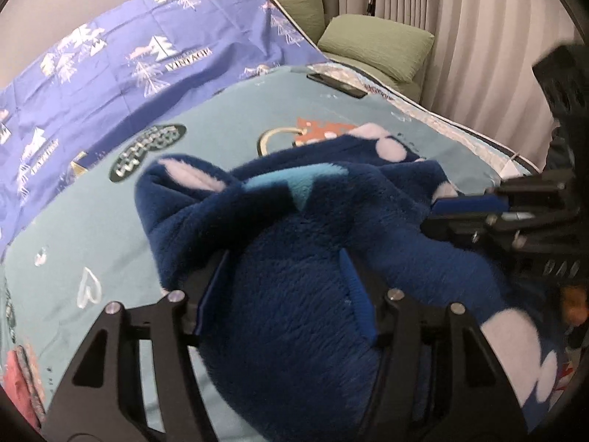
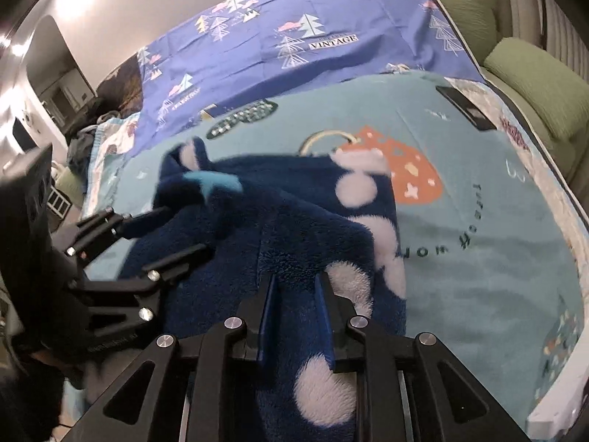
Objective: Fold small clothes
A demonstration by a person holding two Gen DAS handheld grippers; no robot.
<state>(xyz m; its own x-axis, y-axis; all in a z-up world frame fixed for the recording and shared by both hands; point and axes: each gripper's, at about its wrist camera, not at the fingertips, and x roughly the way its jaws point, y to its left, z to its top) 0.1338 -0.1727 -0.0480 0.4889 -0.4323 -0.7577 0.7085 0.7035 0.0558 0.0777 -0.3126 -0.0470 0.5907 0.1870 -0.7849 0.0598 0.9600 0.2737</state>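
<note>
While the navy fleece garment (image 1: 294, 276) lies bunched on the teal blanket (image 1: 92, 228), the left gripper (image 1: 283, 294) clamps a thick fold of it in the left wrist view. From the right wrist, the right gripper (image 2: 296, 313) sits over the fleece near the blanket's front edge, jaws narrowly parted; grip cannot be told.

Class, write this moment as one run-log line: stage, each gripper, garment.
stage: folding | left gripper: clamps fleece bunch | right gripper: fleece between jaws | navy fleece garment: crumpled on teal blanket
</note>
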